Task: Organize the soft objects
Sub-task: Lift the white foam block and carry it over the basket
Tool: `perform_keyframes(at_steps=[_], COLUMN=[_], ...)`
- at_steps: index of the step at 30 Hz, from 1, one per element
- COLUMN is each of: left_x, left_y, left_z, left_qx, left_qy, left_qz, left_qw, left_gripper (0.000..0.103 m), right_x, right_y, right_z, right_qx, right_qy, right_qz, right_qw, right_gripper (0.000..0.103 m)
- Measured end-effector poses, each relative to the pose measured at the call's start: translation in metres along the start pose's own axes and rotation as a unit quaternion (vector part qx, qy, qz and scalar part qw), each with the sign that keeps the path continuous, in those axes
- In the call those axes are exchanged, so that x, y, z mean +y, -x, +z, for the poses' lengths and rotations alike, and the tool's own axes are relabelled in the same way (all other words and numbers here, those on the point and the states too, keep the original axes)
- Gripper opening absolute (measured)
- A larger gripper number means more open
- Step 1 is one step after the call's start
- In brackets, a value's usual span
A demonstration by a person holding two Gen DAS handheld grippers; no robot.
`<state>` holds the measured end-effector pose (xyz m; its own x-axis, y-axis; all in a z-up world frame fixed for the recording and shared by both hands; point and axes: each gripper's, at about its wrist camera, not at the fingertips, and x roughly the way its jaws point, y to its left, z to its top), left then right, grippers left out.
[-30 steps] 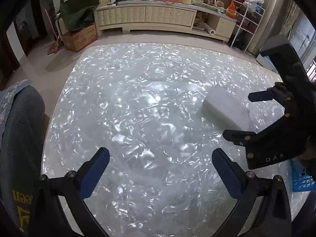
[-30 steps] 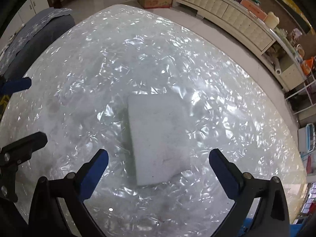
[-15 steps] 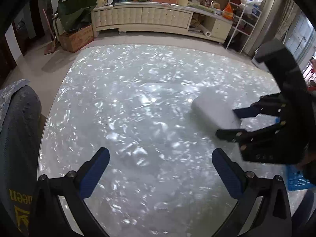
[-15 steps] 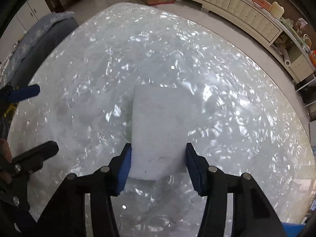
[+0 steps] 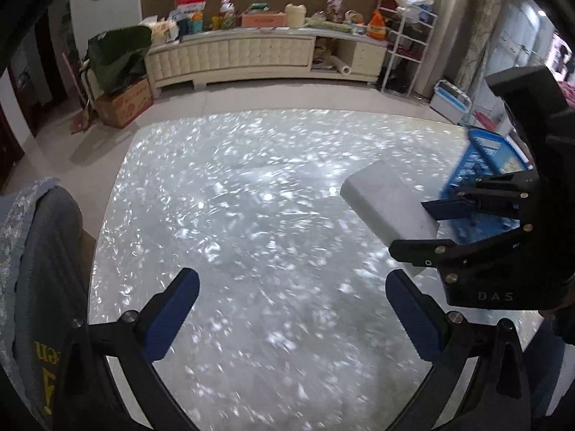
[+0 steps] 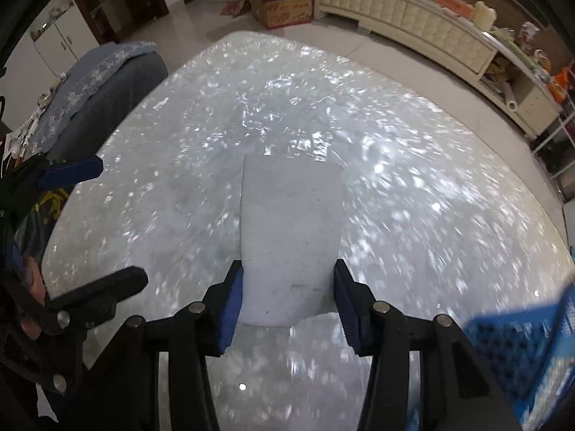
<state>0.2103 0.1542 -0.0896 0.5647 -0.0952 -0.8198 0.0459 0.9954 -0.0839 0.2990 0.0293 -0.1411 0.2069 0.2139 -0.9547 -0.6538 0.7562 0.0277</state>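
A white foam sponge block (image 6: 291, 237) is gripped at its near end by my right gripper (image 6: 287, 301), which is shut on it and holds it lifted above the shiny table. In the left wrist view the same sponge (image 5: 388, 204) hangs in the right gripper (image 5: 427, 226) at the right side. My left gripper (image 5: 287, 312) is open and empty over the near part of the table (image 5: 251, 215). A blue plastic basket (image 5: 485, 176) sits beside the right gripper, and also shows at the lower right of the right wrist view (image 6: 521, 341).
A grey chair back (image 5: 32, 287) stands at the table's left edge. A long cream cabinet (image 5: 251, 57) with clutter, a cardboard box (image 5: 122, 104) and a wire rack (image 5: 406, 46) line the far wall across the floor.
My right gripper closed on the sponge and lifted it off the table. Both views tilted up and the blue basket came into sight.
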Motion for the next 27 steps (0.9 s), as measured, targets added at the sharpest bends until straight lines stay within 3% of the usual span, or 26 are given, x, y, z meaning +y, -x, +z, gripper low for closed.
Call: perform_keyframes(at_steps=[14, 27], left_x=[-0.091, -0.157], left_y=[0.077, 0.102], left_z=[-0.027, -0.009], left_qx=[-0.038, -0.064], left_qy=[-0.065, -0.105], left_qz=[-0.025, -0.048], left_qw=[0.9969, 0.9912], left_gripper=[0.103, 0.103], right_x=[0.004, -0.028], right_y=[0.113, 0.176], right_z=[-0.091, -0.153], right_qx=[-0.077, -0.126], right_qy=[-0.046, -0.088], right_qz=[-0.01, -0.027], right_qw=[0.996, 0.988], right_gripper=[0.046, 0.046])
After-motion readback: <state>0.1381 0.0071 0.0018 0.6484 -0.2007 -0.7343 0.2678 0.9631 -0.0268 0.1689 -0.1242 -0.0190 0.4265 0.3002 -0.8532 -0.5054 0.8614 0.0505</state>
